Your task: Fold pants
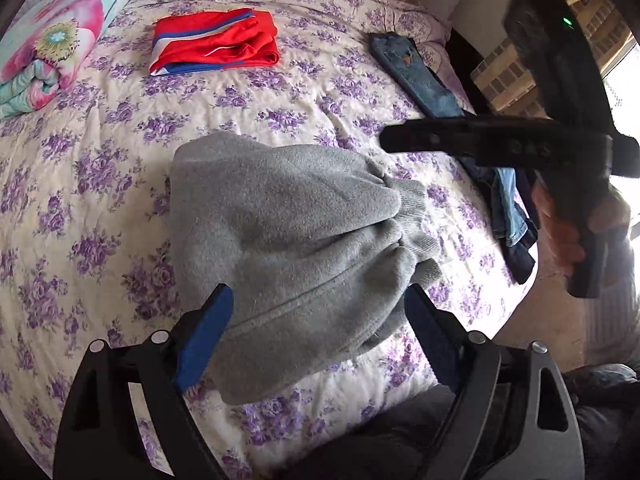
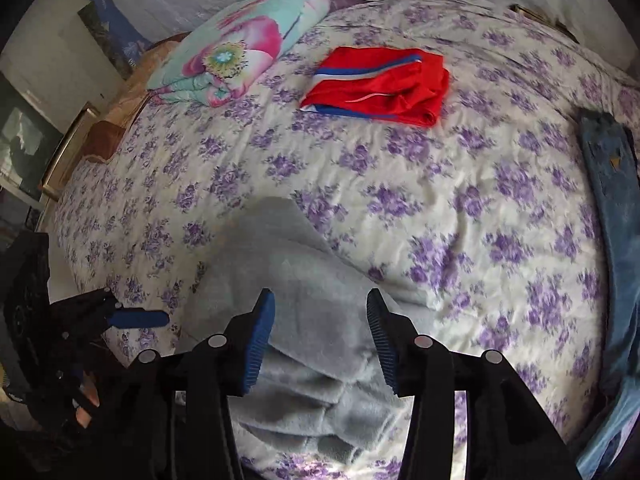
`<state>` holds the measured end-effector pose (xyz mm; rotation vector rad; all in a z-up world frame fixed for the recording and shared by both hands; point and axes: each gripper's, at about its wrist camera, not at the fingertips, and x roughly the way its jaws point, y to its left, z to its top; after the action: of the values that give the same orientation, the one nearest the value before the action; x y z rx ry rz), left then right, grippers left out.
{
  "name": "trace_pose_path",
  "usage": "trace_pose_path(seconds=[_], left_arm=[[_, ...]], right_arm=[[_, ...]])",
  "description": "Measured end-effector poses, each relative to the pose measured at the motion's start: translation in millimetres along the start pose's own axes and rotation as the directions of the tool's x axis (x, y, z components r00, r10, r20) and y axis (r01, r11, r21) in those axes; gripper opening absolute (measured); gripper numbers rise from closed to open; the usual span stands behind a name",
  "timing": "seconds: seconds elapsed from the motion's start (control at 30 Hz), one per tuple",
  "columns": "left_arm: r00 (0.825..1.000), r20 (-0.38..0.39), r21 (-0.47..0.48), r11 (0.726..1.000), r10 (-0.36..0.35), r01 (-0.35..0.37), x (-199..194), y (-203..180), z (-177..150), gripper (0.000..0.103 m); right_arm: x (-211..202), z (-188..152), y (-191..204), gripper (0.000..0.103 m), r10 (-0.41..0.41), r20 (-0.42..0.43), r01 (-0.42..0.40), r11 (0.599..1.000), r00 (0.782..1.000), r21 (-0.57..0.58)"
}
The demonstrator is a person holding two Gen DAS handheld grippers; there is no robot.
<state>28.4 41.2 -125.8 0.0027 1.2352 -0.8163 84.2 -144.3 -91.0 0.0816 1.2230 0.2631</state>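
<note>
Grey fleece sweatpants [image 1: 288,240] lie folded in a bundle on the flowered bedspread [image 1: 120,160], with ribbed cuffs [image 1: 416,208] at the right. My left gripper [image 1: 316,312] is open, its blue pads wide apart on either side of the bundle's near end. My right gripper [image 2: 320,320] is open above the same grey pants [image 2: 304,360] and holds nothing. In the left wrist view the right gripper [image 1: 400,140] hovers at the right, above the bed. In the right wrist view the left gripper [image 2: 140,318] shows at the far left.
Folded red shorts with blue and white stripes [image 1: 216,42] lie at the far side of the bed. A folded flowered blanket [image 1: 52,40] sits at the far left. Blue jeans [image 1: 416,76] lie along the right edge. A window [image 1: 624,80] is at the right.
</note>
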Motion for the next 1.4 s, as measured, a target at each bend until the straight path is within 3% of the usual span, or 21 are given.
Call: trace_pose_path(seconds=[0.07, 0.13, 0.3, 0.4, 0.43, 0.47, 0.57, 0.63, 0.7, 0.8, 0.87, 0.9, 0.93, 1.0, 1.1, 1.23, 1.4], left_arm=[[0.999, 0.015, -0.045, 0.998, -0.031, 0.032, -6, 9, -3, 0.085], [0.999, 0.013, -0.070, 0.996, -0.053, 0.053, -7, 15, -2, 0.084], [0.982, -0.002, -0.093, 0.978, -0.187, 0.186, 6, 18, 0, 0.069], [0.975, -0.080, -0.102, 0.975, -0.205, 0.197, 37, 18, -4, 0.058], [0.974, -0.124, -0.104, 0.978, -0.191, 0.179, 52, 18, -8, 0.056], [0.971, -0.166, -0.096, 0.983, -0.173, 0.159, 66, 17, -13, 0.056], [0.967, -0.233, -0.033, 0.995, -0.104, 0.099, 87, 4, -28, 0.058], [0.968, -0.237, -0.002, 0.997, -0.081, 0.083, 87, -3, -29, 0.061], [0.967, -0.237, -0.017, 0.996, -0.093, 0.091, 83, -2, -27, 0.061], [0.977, -0.180, -0.045, 0.993, -0.118, 0.112, 58, 2, -19, 0.061], [0.988, -0.113, -0.034, 0.994, -0.104, 0.100, 35, 5, -14, 0.068], [0.992, -0.082, -0.040, 0.995, -0.093, 0.090, 25, 9, -12, 0.072], [0.996, -0.056, -0.051, 0.997, -0.069, 0.066, 17, 15, -9, 0.080], [0.999, -0.030, -0.084, 0.996, -0.017, 0.014, 12, 31, -5, 0.083], [0.996, -0.079, -0.198, 0.979, 0.033, -0.048, 27, 66, -2, 0.083], [0.990, -0.139, -0.298, 0.954, -0.020, -0.022, 53, 97, -10, 0.083], [0.980, -0.185, -0.315, 0.949, -0.069, 0.008, 74, 94, -17, 0.083]], right_arm=[[32, 29, 15, 0.048, 0.038, -0.016, -0.038, 0.998, 0.999, -0.050], [62, 50, 27, 0.048, -0.003, -0.025, 0.000, 0.995, 1.000, -0.101], [110, 68, 44, 0.048, -0.007, -0.167, -0.019, 0.987, 0.986, -0.157], [138, 65, 49, 0.048, -0.108, -0.248, 0.053, 0.974, 0.963, -0.220], [147, 61, 49, 0.012, -0.147, -0.265, 0.086, 0.970, 0.953, -0.230], [158, 57, 47, 0.000, -0.223, -0.287, 0.152, 0.956, 0.932, -0.250], [180, 55, 35, 0.000, -0.332, -0.278, 0.273, 0.934, 0.901, -0.229], [179, 54, 29, 0.000, -0.290, -0.271, 0.246, 0.952, 0.918, -0.184], [159, 58, 24, 0.000, -0.210, -0.238, 0.184, 0.975, 0.948, -0.127], [103, 59, 21, 0.006, -0.152, -0.135, 0.139, 0.985, 0.979, -0.101], [64, 49, 19, 0.031, -0.125, -0.095, 0.115, 0.988, 0.988, -0.107], [45, 40, 19, 0.050, -0.118, -0.076, 0.110, 0.988, 0.990, -0.110], [29, 30, 17, 0.054, -0.113, -0.063, 0.105, 0.988, 0.992, -0.113], [5, 9, 14, 0.059, -0.105, -0.067, 0.098, 0.990, 0.992, -0.099], [-17, -32, -6, 0.065, -0.112, -0.059, 0.112, 0.994, 0.992, 0.008], [-17, -87, -24, 0.065, -0.144, -0.027, 0.147, 0.971, 0.989, 0.190], [-2, -115, -30, 0.065, -0.073, -0.007, 0.071, 0.946, 0.997, 0.316]])
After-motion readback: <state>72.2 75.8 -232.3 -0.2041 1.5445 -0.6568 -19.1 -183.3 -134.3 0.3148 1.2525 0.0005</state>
